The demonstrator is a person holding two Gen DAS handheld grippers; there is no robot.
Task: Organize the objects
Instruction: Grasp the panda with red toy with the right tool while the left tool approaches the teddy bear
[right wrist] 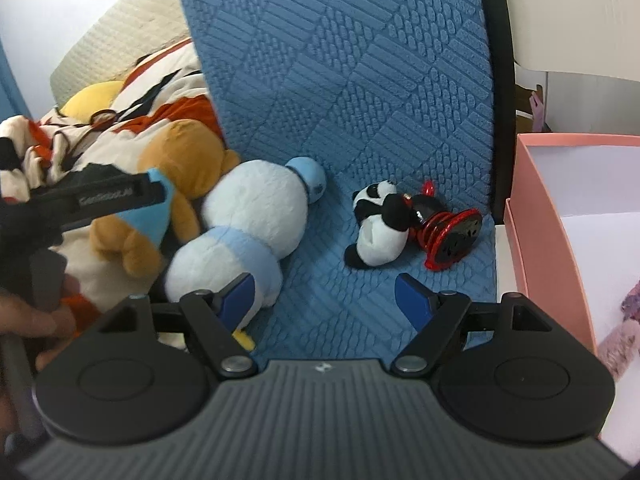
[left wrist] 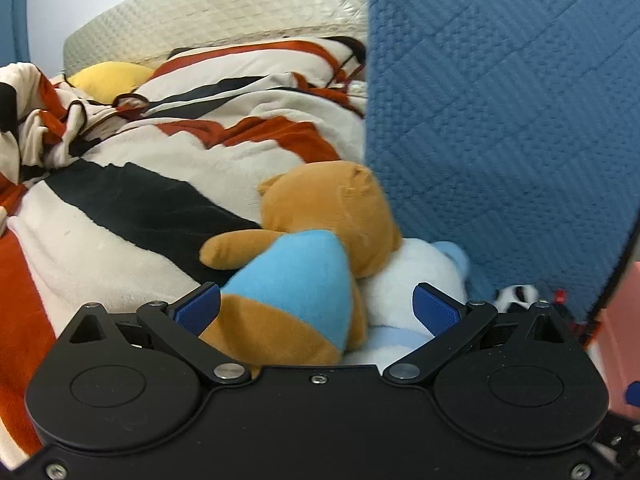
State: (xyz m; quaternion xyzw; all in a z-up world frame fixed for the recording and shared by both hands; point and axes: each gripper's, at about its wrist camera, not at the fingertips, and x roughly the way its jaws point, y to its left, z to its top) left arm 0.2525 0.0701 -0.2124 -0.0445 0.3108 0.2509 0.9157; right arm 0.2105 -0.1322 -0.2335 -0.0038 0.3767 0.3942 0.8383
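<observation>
Between left gripper (left wrist: 316,306) pads — brown bear plush (left wrist: 320,240) in blue shirt, jaws spread wide, straddling lower body, not clamped yet. Long axis running forward and slightly right from tool, head far end against blue quilted mat (left wrist: 500,120). Just right of bear, touching: white snowman plush (right wrist: 244,232). Right gripper (right wrist: 324,296) likewise released, holding nothing, over mat. Farther right on mat: panda plush (right wrist: 376,224) against red-black toy (right wrist: 448,236). Beyond mat edge: pink box (right wrist: 540,208) — likely drop target, nearer right hand.
</observation>
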